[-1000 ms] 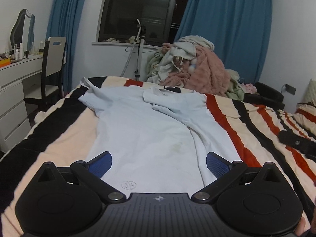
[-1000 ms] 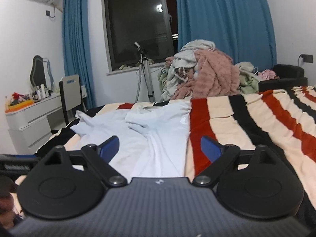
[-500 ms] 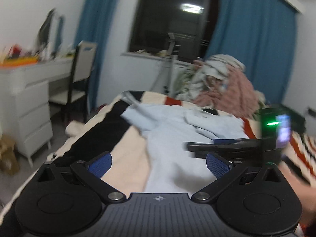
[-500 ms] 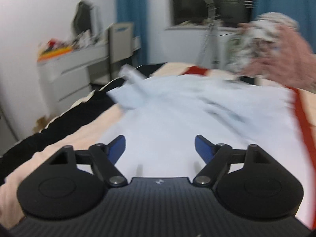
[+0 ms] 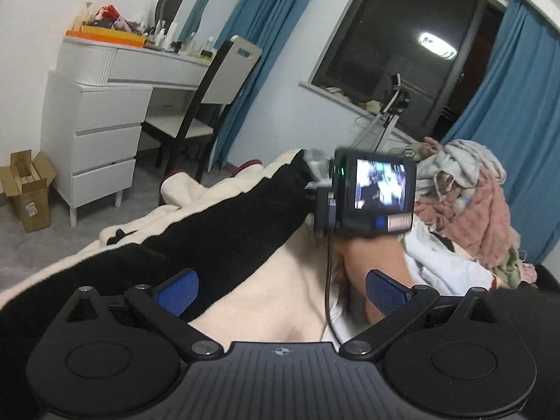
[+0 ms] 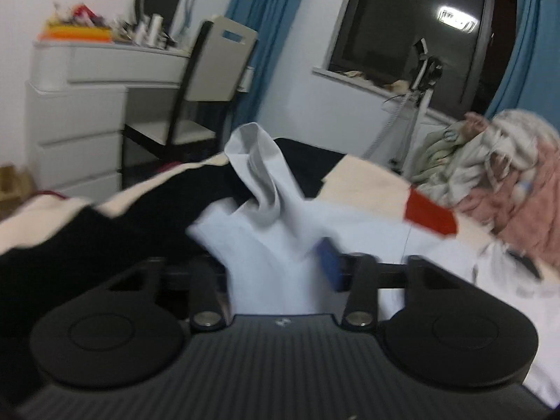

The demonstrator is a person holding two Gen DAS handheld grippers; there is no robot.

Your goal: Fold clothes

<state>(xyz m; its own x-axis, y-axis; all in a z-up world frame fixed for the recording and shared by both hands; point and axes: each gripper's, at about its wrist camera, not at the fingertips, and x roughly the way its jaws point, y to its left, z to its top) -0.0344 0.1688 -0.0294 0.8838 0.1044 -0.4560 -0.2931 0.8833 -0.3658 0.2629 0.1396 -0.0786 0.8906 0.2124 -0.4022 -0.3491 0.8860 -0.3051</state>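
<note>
The right gripper [image 6: 280, 262] had just been closing, pinching the pale blue shirt [image 6: 269, 189] on the striped bed [image 6: 367, 178]; the left gripper [image 5: 280, 288] stood spread, empty.

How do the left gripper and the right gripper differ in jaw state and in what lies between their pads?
The left gripper stands open; the right gripper has just been closing on cloth. Between the left gripper's pads lies only the striped blanket, untouched, while the right gripper's pads pinch a fold of the pale blue shirt. Both share black bodies and blue pads.
</note>
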